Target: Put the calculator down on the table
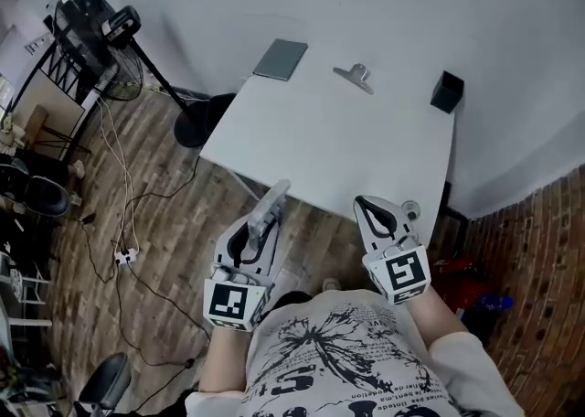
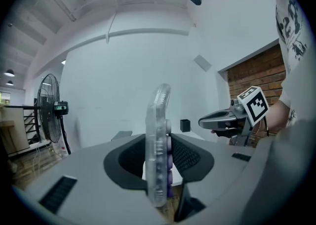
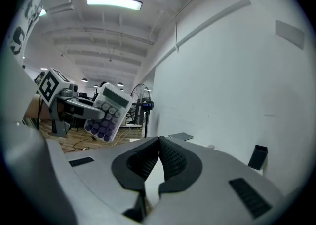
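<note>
Between ribbed fingers [image 2: 186, 156], slim clear-plastic calculator [image 2: 158, 140]

Pad [image 1: 281, 59] far-left on table [image 1: 329, 155], clip [image 1: 355, 76] middle, box [image 1: 447, 91] far-right

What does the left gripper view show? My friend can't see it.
The left tool grips a white calculator with purple buttons, standing upright and seen edge-on. Beyond it are a white table with a small black box, the right tool at right and a standing fan at left.
</note>
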`<state>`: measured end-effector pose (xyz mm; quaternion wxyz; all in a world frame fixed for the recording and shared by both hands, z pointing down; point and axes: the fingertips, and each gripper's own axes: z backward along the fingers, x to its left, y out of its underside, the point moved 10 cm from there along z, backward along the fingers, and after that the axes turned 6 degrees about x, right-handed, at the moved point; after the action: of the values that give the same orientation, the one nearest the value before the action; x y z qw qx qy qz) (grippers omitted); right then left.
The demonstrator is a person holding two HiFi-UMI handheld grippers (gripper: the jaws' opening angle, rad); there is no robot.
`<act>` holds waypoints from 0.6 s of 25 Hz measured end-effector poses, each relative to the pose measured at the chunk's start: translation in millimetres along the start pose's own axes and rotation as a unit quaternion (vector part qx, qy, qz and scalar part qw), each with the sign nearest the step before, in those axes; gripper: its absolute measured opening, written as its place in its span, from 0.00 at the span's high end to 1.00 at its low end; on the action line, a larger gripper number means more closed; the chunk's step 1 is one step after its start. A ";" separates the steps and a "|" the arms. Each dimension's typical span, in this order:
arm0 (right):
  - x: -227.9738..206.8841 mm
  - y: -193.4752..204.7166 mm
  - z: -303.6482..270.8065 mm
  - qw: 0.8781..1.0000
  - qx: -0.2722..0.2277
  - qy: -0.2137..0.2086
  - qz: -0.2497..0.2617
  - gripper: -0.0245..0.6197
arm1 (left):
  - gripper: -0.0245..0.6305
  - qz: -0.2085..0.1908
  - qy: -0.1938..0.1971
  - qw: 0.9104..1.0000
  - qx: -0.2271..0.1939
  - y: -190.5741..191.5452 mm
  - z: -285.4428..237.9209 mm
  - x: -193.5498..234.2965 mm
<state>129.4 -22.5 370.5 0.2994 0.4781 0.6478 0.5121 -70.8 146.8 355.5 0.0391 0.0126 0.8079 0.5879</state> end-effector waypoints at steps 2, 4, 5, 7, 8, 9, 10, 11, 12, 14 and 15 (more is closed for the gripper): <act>-15.2 4.1 -15.0 1.000 0.008 0.005 -0.006 0.94 | 0.74 0.001 0.007 1.000 0.010 -2.4 -24.3 8.6; -26.9 5.5 -28.6 1.000 0.011 0.010 -0.012 0.94 | 0.74 0.003 0.020 1.000 0.016 -5.1 -46.9 18.1; -31.9 5.6 -35.1 1.000 0.012 0.014 -0.015 0.94 | 0.74 0.002 0.028 0.999 0.018 -6.2 -57.9 23.0; -41.9 6.5 -48.9 0.999 0.016 0.024 -0.023 0.94 | 0.74 -0.002 0.046 0.999 0.023 -8.2 -82.0 32.9; -47.2 7.2 -56.5 0.999 0.019 0.031 -0.028 0.94 | 0.74 -0.005 0.058 0.998 0.024 -10.0 -95.4 38.5; -52.3 7.7 -64.6 0.998 0.022 0.040 -0.034 0.94 | 0.74 -0.009 0.071 0.997 0.025 -12.2 -109.7 44.8; -57.0 7.9 -73.3 0.998 0.025 0.048 -0.039 0.94 | 0.74 -0.012 0.085 0.996 0.027 -14.6 -124.7 51.8; -61.5 7.6 -82.5 0.997 0.028 0.057 -0.045 0.94 | 0.74 -0.016 0.099 0.995 0.030 -17.2 -140.0 59.3; -65.7 7.2 -91.8 0.996 0.031 0.064 -0.052 0.94 | 0.74 -0.020 0.114 0.993 0.034 -19.9 -155.1 66.6; -72.6 6.9 -108.5 0.994 0.037 0.077 -0.065 0.94 | 0.74 -0.029 0.142 0.988 0.044 -23.9 -182.7 79.5; -75.5 6.8 -116.2 0.993 0.040 0.085 -0.070 0.94 | 0.74 -0.031 0.156 0.986 0.049 -24.9 -195.4 85.6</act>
<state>57.0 -136.1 403.7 0.2593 0.3980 0.7228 0.5019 -170.7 -40.6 387.4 -0.0694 -0.1022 0.8319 0.5409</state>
